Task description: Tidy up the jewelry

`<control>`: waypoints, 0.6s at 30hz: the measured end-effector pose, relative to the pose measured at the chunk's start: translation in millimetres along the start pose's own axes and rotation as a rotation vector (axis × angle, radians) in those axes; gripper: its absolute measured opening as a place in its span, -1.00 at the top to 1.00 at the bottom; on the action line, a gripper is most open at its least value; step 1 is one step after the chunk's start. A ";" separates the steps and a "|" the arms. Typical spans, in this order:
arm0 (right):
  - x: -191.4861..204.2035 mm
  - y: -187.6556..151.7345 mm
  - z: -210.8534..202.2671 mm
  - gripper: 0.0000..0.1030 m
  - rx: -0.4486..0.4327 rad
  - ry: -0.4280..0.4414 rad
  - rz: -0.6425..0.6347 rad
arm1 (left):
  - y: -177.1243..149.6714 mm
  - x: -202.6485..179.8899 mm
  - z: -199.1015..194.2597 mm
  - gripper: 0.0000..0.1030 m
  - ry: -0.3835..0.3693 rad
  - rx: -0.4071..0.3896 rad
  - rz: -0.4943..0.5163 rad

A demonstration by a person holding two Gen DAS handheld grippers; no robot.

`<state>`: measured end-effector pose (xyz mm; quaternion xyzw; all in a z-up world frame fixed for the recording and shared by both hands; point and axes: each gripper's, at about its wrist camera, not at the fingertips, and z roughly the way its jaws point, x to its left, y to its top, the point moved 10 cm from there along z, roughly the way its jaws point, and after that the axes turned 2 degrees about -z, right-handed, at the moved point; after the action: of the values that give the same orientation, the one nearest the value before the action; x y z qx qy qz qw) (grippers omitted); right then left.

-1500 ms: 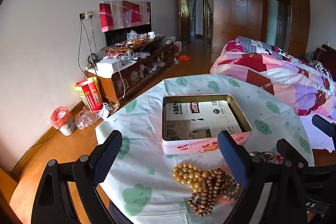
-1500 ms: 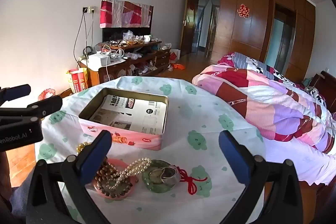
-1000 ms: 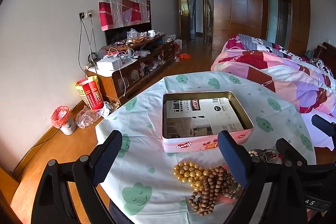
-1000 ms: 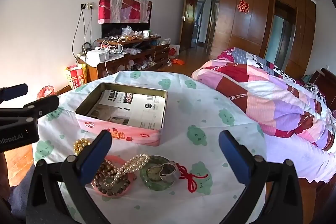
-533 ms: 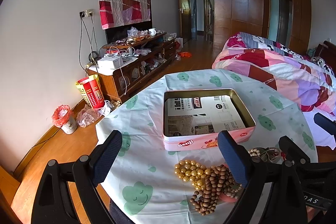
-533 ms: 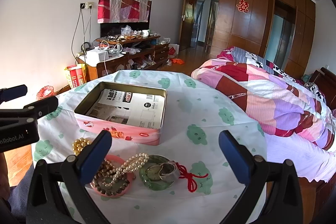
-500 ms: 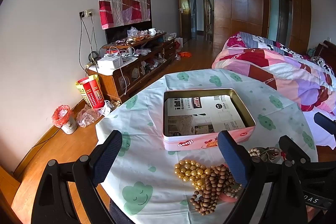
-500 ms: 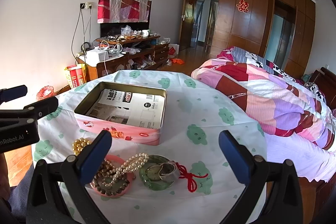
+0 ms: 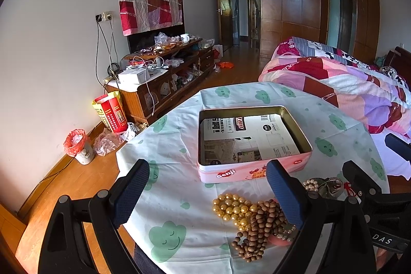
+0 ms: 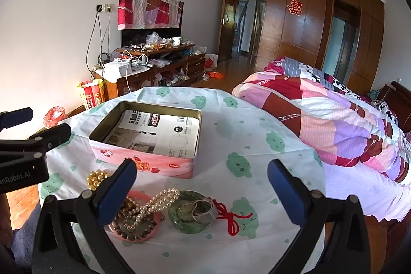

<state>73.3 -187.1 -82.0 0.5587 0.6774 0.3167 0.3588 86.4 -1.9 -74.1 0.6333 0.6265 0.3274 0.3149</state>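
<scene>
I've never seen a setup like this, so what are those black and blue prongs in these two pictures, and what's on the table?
Those prongs are hand-held tongs, one in each of a person's hands; no robot arm is involved. Each picture comes from a camera on one of them, looking out along its fingers. The left tongs and the right tongs are both open and hold nothing. On the cloth-covered table sits an open pink tin lined with printed paper. In front of it lie gold beads, wooden beads, pearls and a green bangle.
</scene>
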 end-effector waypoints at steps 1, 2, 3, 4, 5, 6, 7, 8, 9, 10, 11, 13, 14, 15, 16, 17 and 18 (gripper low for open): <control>0.0 -0.2 0.2 -1.00 -0.001 -0.001 0.000 | -0.4 -0.1 0.0 -0.79 0.000 0.001 0.000; 0.8 1.0 -0.5 -1.00 0.000 0.001 -0.001 | -0.5 -0.4 0.0 -0.79 0.001 0.002 0.000; 0.9 1.2 -0.8 -1.00 0.001 0.001 -0.001 | -0.9 -0.8 0.0 -0.79 0.001 0.003 0.001; 0.0 -0.4 0.2 -1.00 0.002 0.000 -0.001 | -1.3 -1.1 0.0 -0.79 0.001 0.004 0.002; 0.1 -0.1 -0.2 -1.00 0.001 0.000 0.000 | -1.0 -1.1 0.6 -0.79 0.000 0.006 0.004; 0.2 -0.2 -0.1 -1.00 0.002 0.001 -0.001 | -1.3 -1.2 0.8 -0.79 0.000 0.007 0.005; 0.5 0.3 -0.5 -1.00 0.001 0.002 -0.001 | -1.2 -1.1 1.3 -0.79 0.000 0.007 0.005; 0.5 0.3 -0.6 -1.00 0.001 0.001 -0.001 | -1.3 -1.1 1.2 -0.79 0.000 0.007 0.005; 0.1 -0.8 0.0 -1.00 0.002 0.001 -0.001 | -1.3 -1.0 1.3 -0.79 0.001 0.008 0.006; 0.1 -0.2 -0.3 -1.00 0.002 0.002 -0.001 | -1.3 -0.8 1.2 -0.79 0.001 0.008 0.006; 0.2 0.0 -0.3 -1.00 0.001 0.002 -0.001 | -1.2 -0.3 1.4 -0.79 0.002 0.008 0.005; 0.0 -0.3 0.2 -1.00 0.001 0.001 -0.002 | -1.4 0.7 2.4 -0.79 0.002 0.012 0.005; 0.0 -0.1 0.1 -1.00 0.002 0.002 0.000 | -1.6 1.0 2.7 -0.79 0.003 0.013 0.005; -0.6 -1.2 0.7 -1.00 0.003 0.003 0.000 | -1.5 1.6 2.8 -0.79 0.003 0.013 0.005; 0.0 -0.3 0.3 -1.00 0.003 0.002 0.000 | -1.5 1.7 2.8 -0.79 0.002 0.013 0.005; -0.7 -1.2 0.7 -1.00 0.004 0.002 0.001 | -1.5 1.8 2.8 -0.79 0.002 0.013 0.006; -0.9 -1.0 0.6 -1.00 0.003 0.002 0.001 | -1.6 2.0 2.9 -0.79 0.003 0.013 0.005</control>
<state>73.4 -188.1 -83.1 0.5593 0.6780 0.3162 0.3571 87.8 0.2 -77.1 0.6366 0.6275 0.3249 0.3089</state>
